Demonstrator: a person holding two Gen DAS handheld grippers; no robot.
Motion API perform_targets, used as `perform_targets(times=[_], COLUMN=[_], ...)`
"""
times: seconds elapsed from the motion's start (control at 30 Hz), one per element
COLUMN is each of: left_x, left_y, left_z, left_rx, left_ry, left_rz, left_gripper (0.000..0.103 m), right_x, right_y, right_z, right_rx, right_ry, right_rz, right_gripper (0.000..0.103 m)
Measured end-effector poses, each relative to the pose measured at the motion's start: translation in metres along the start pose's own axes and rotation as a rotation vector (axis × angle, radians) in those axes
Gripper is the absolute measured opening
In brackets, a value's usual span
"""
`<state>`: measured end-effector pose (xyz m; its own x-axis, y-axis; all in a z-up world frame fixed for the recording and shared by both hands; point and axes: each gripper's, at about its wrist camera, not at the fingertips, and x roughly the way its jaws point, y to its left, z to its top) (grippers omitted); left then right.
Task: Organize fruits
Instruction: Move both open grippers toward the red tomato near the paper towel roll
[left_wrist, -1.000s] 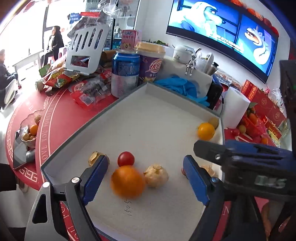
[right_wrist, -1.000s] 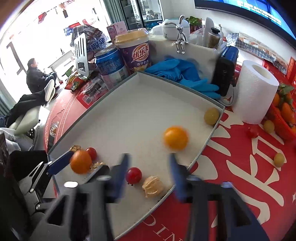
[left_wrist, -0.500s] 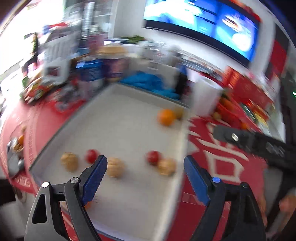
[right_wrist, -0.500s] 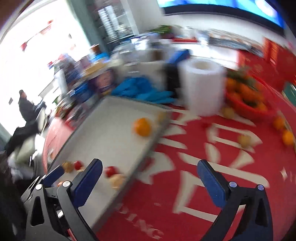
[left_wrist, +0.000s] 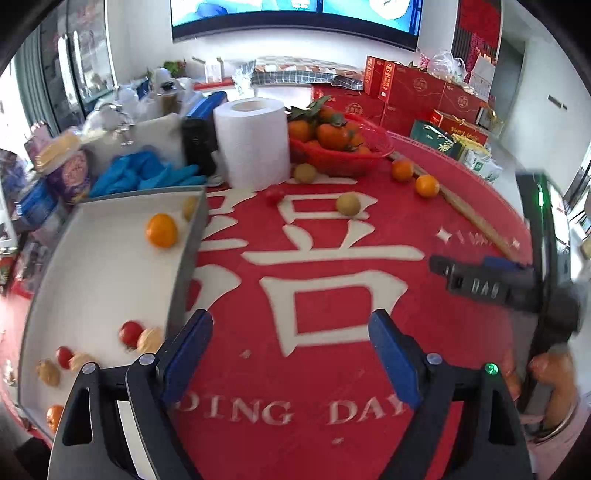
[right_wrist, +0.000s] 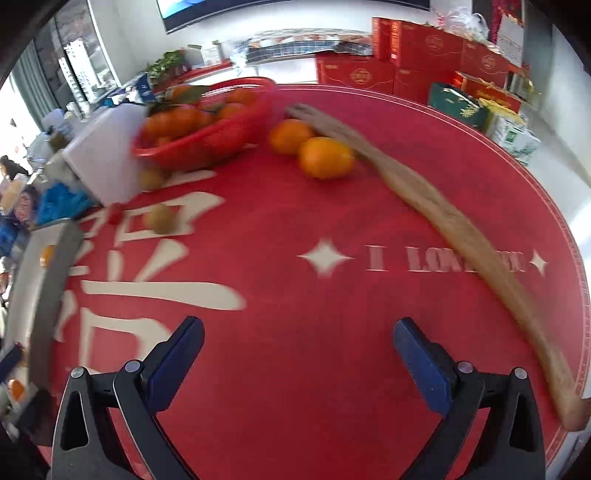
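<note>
Both the left hand-held gripper (left_wrist: 290, 354) and right hand-held gripper (right_wrist: 297, 354) gape wide over bare red counter (right_wrist: 314, 295), beside the grey-rimmed white tray (left_wrist: 186, 258).

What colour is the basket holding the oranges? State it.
Red; the basket shows best in the left wrist view.

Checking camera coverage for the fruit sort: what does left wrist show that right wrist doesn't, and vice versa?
Left wrist only: the open left gripper, the two red cherry tomatoes and pale husked fruits at the near end of the grey-rimmed white tray, and the right gripper's black body from the side.

Right wrist only: the open right gripper and the full length of the long curved wooden stick.

Both: the red plastic basket of oranges, two loose oranges, and a round yellow-green fruit on the red tablecloth.
</note>
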<state>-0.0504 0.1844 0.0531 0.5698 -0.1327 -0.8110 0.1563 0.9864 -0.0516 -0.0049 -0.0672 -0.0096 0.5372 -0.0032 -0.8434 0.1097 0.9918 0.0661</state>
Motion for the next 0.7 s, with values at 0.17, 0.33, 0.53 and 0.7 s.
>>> perform_targets(times=[0.17, 0.33, 0.53, 0.7], left_x=[0.01, 0.041, 0.093, 0.117], left_y=[0.001, -0.002, -0.002, 0.008], left_z=[0.041, 0.067, 0.084, 0.099], left_rx=[-0.054, -0.091, -0.112, -0.163], left_ry=[0.007, 0.036, 0.07, 0.046], left_rz=[-0.015, 0.027, 0.096, 0.156], left_gripper=[0.089, 0.088, 0.078, 0.078], right_x=[0.002, 0.003, 0.003, 0.003], right_y=[0.001, 0.002, 0.001, 0.003], right_z=[-0.009, -0.008, -0.008, -0.008], right_rx=[-0.092, -0.092, -0.092, -0.092], right_ry=[-0.073, -0.073, -0.073, -0.073], right_rz=[-0.047, -0.046, -0.046, -0.044], right_gripper=[0.103, 0.103, 0.103, 0.103])
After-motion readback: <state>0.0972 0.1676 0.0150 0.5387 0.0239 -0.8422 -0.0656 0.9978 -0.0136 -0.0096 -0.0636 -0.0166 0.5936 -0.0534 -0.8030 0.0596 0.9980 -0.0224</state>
